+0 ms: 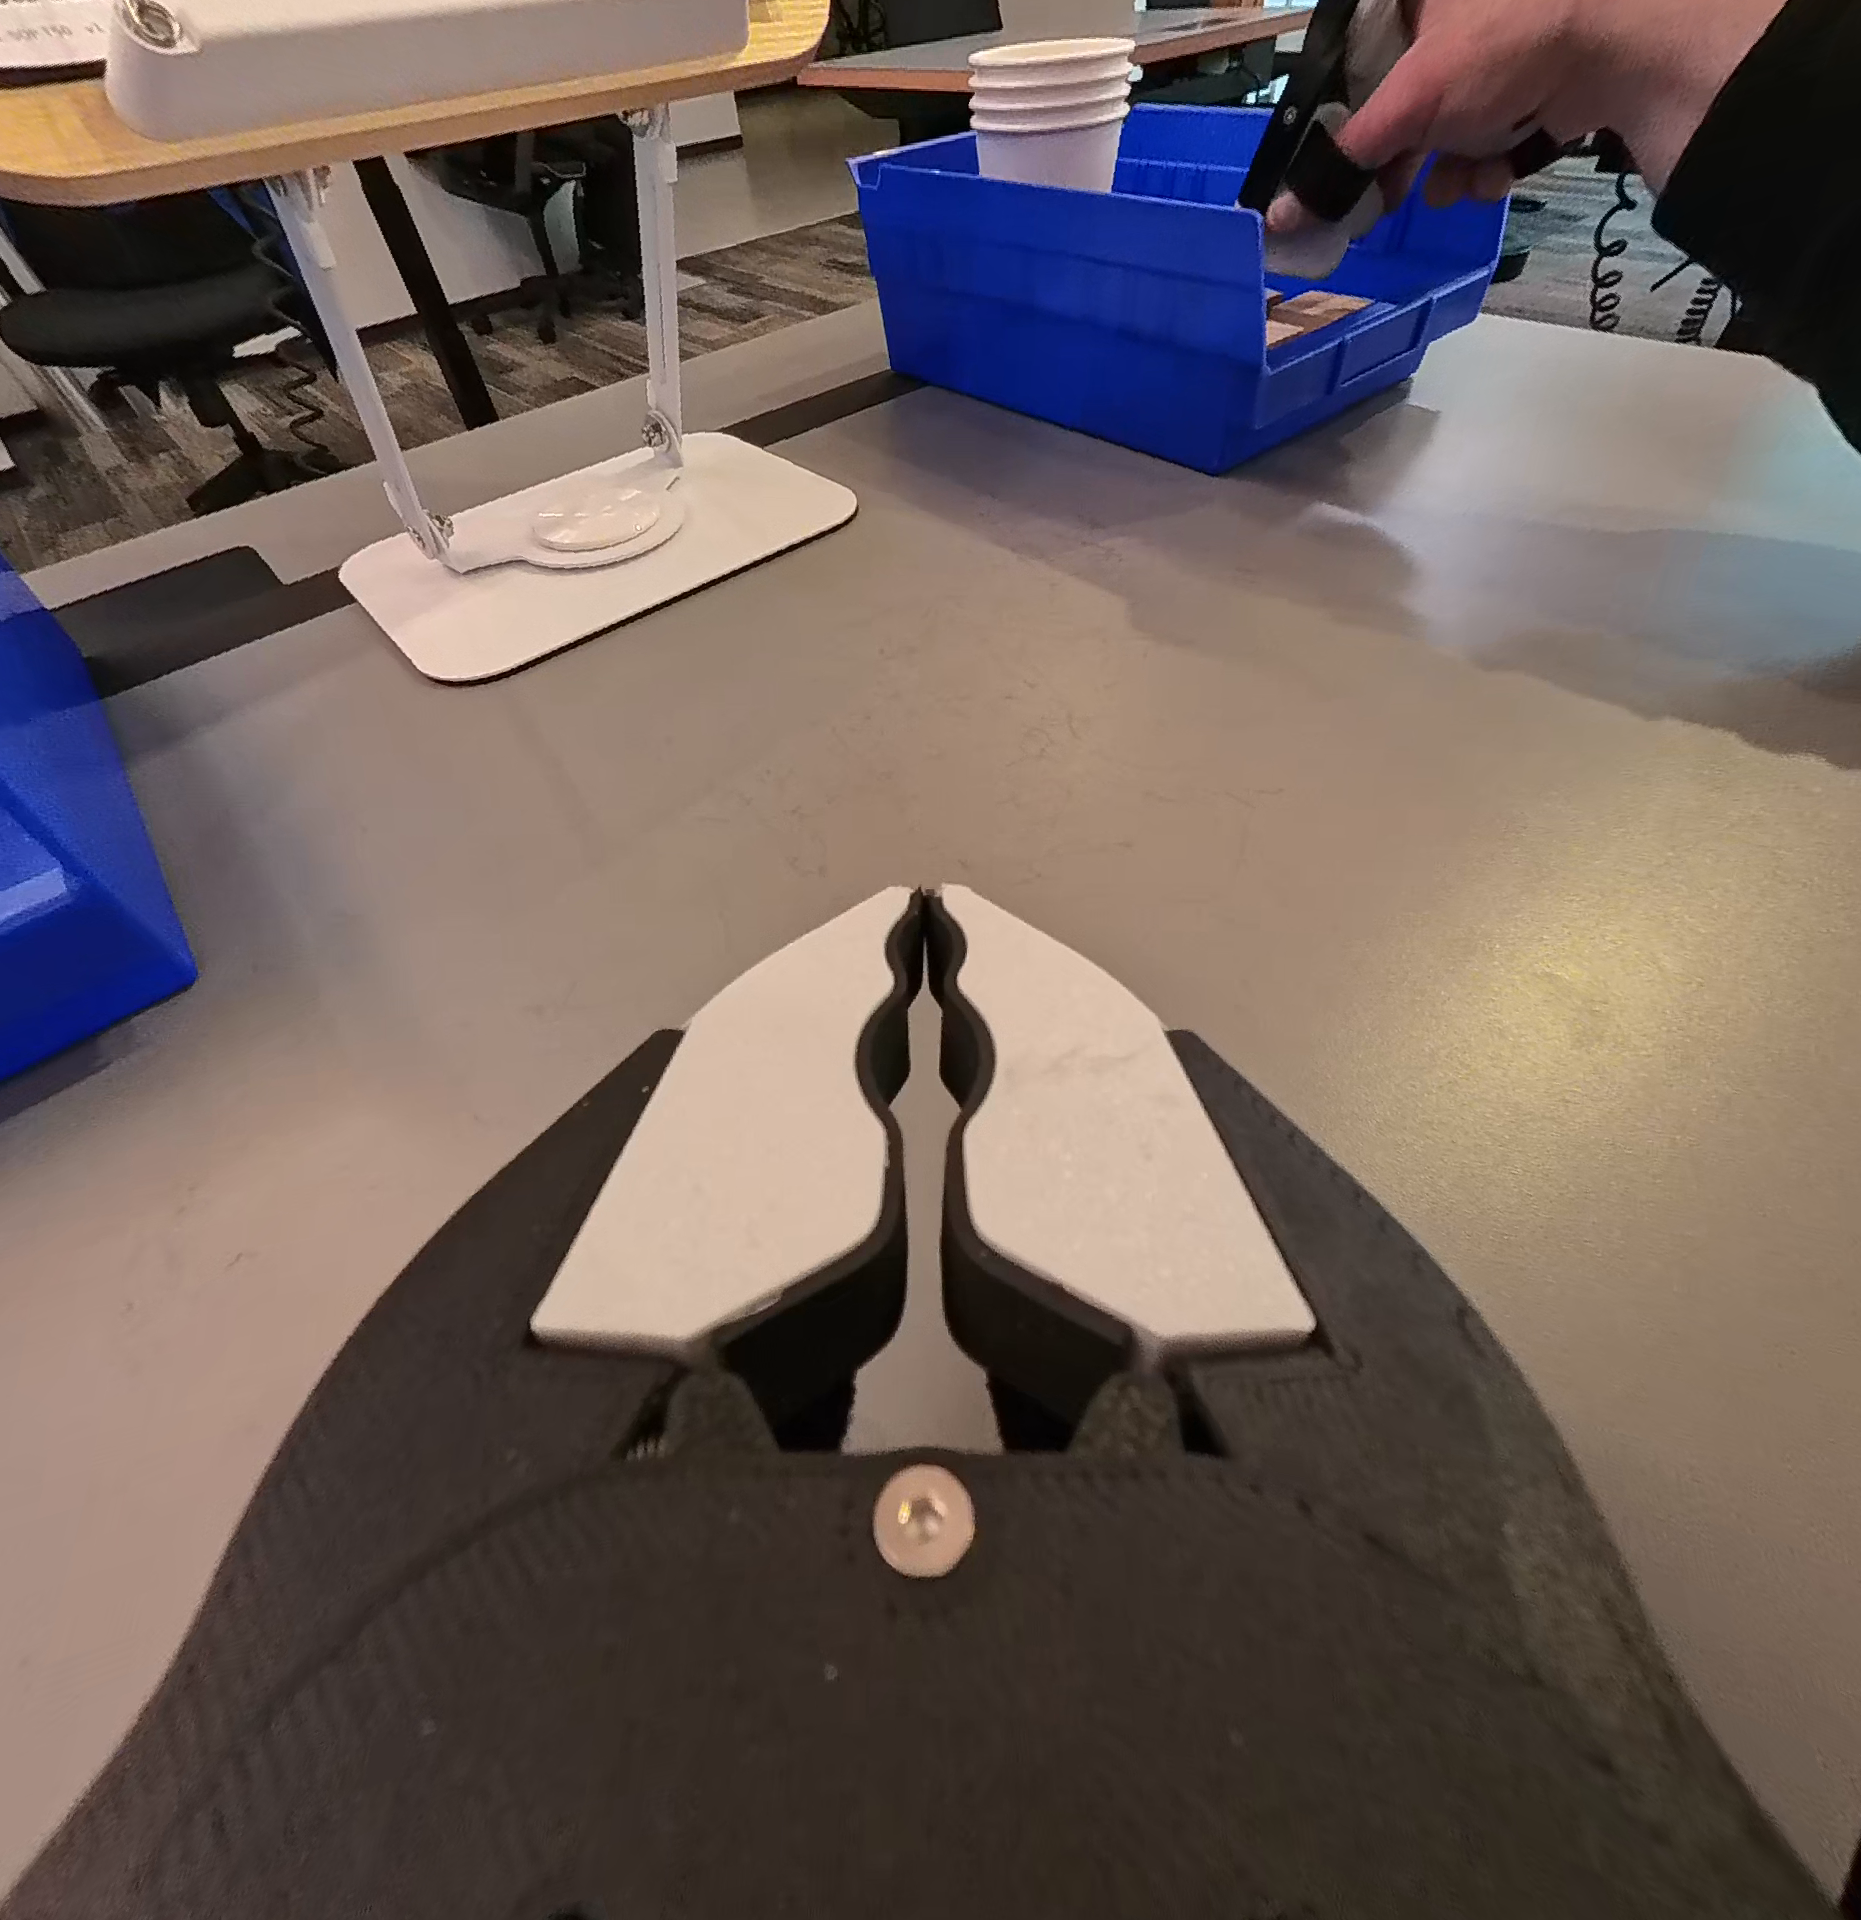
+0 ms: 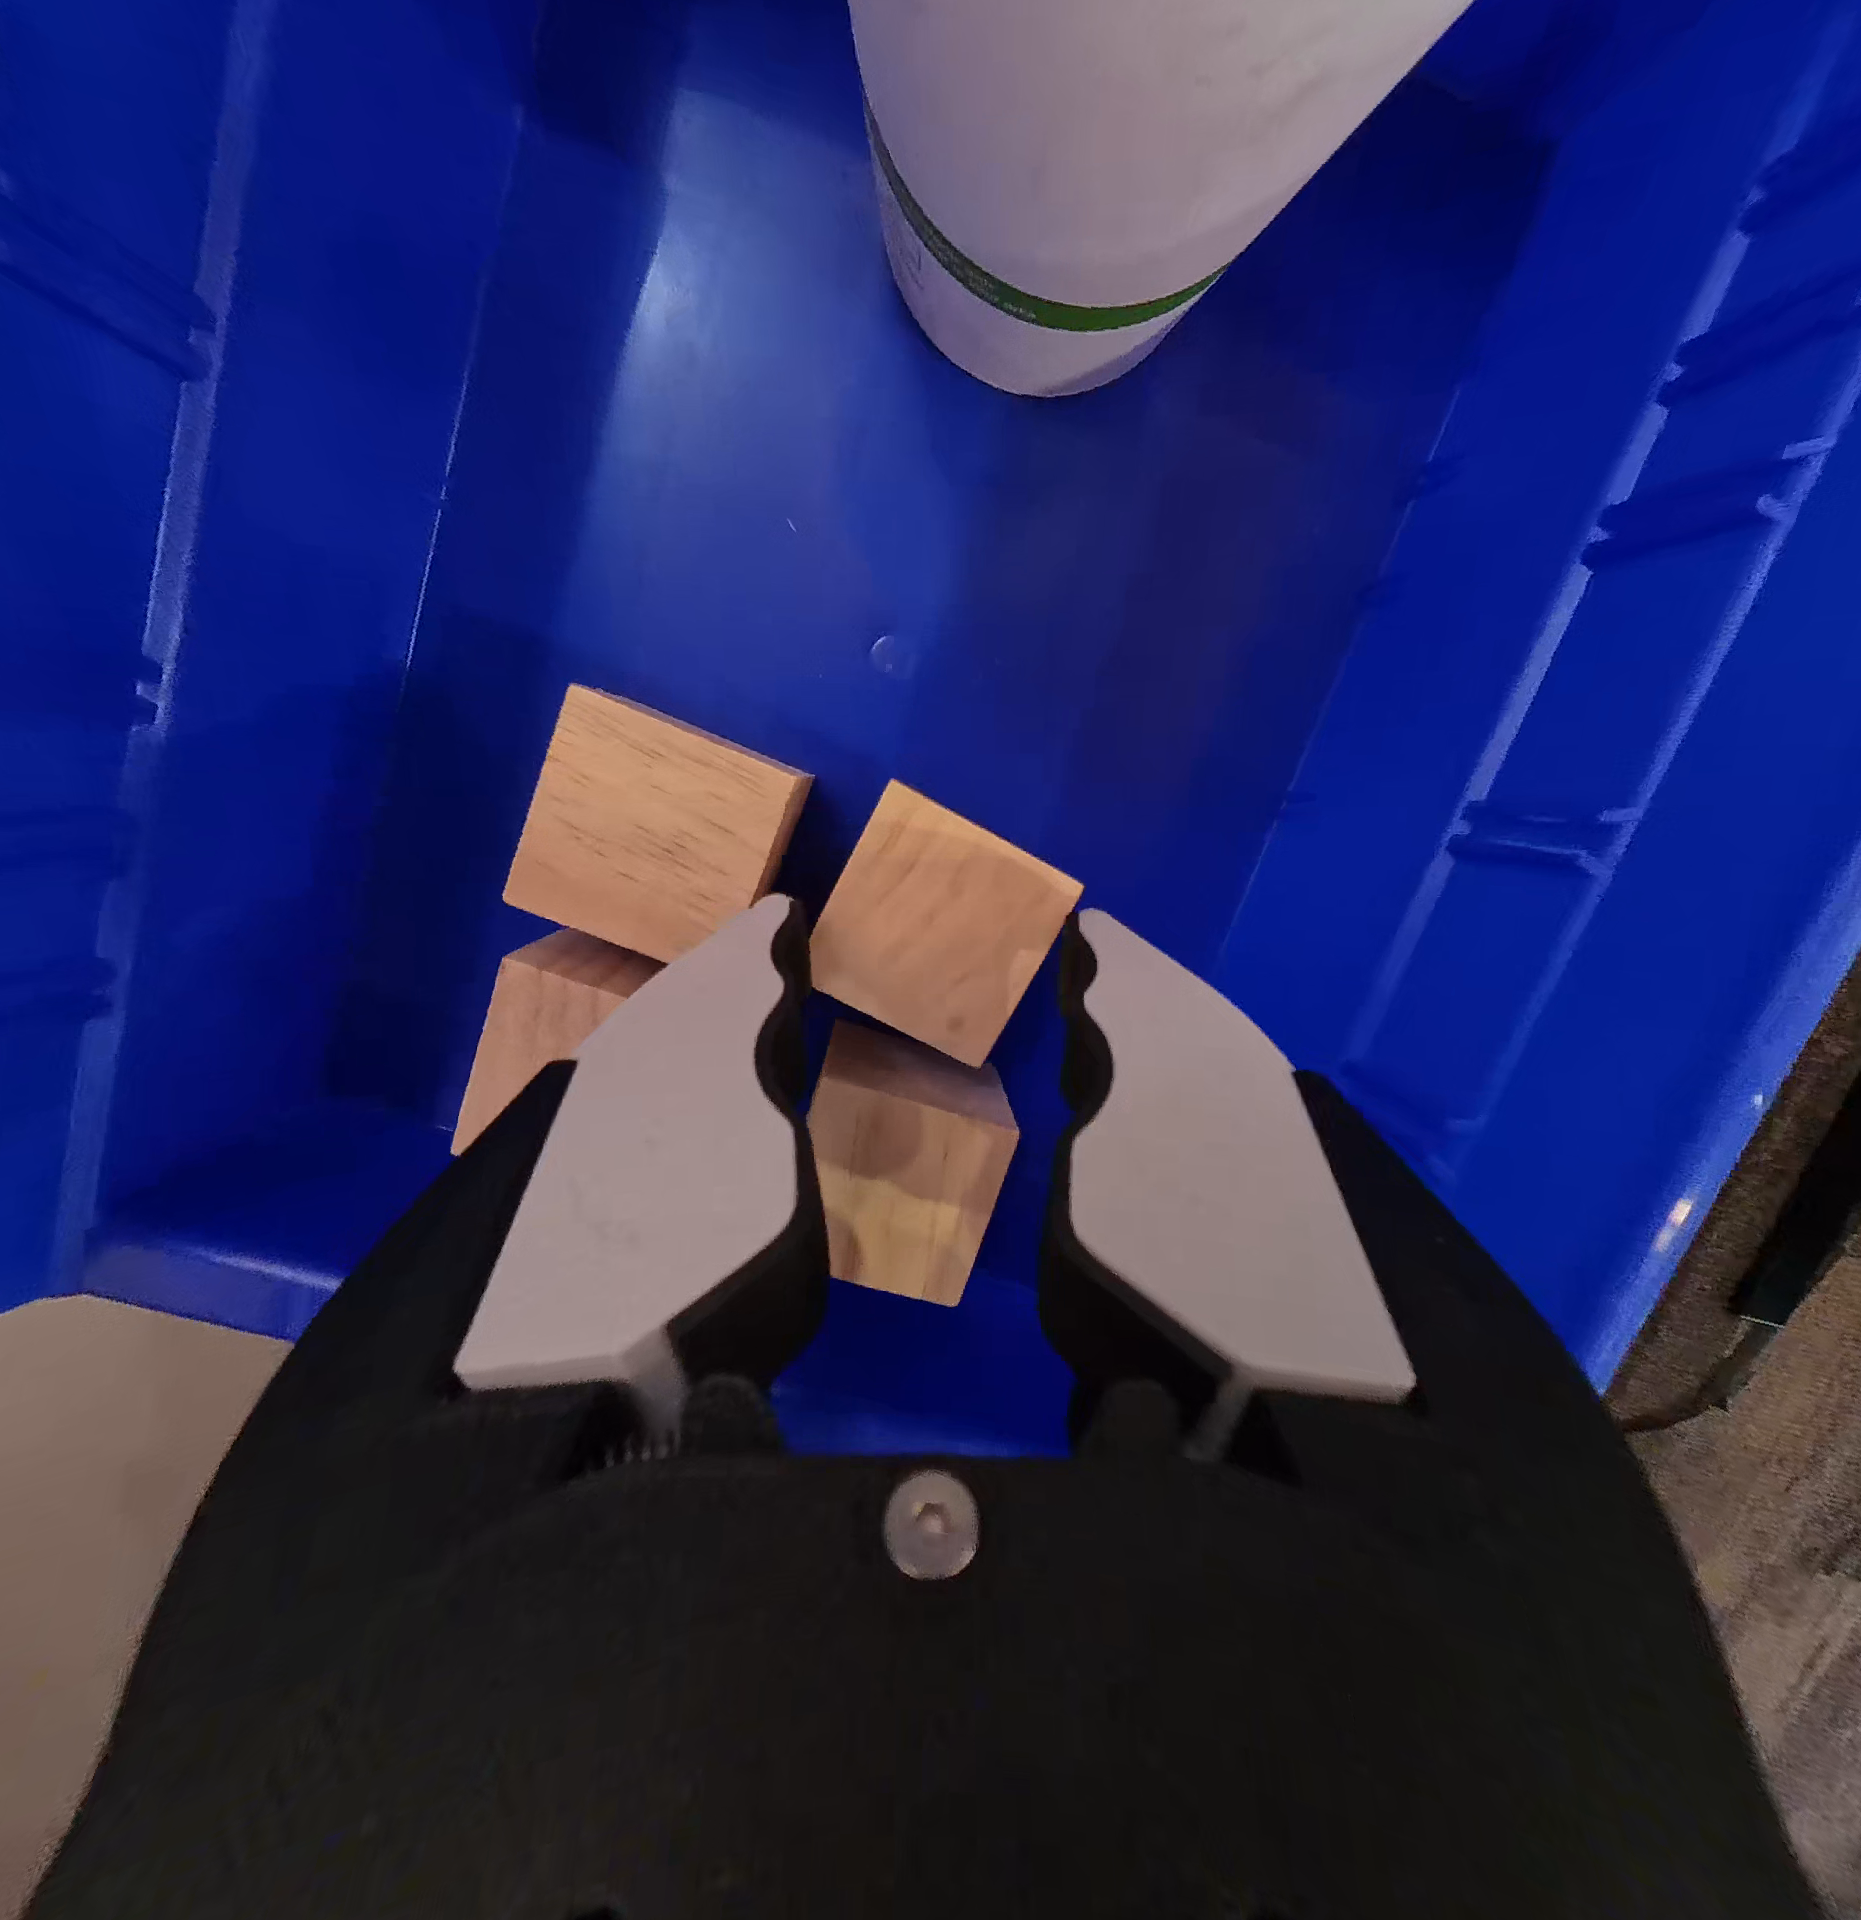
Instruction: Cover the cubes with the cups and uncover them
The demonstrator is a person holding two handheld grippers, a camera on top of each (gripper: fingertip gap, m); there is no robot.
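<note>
The right gripper [image 2: 931, 925] hangs wide open over the wooden cubes [image 2: 941, 920] in the blue bin [image 2: 1477, 675], holding nothing. The left gripper [image 1: 926, 896] rests closed and empty above the table [image 1: 1321, 831].

L gripper [image 1: 928, 896] sits low and level, pointing fwd, white fingers [image 1: 770, 1122] pressed together at the tips, nothing between them. R gripper [image 2: 931, 925] is tipped steeply downward, jaws parted w/ a clear gap, holding nothing. The person's right hand [image 1: 1497, 94] wraps its handle from above (dark sleeve reaches to the wrist), arm stretched out well ahead of the L gripper.
</note>
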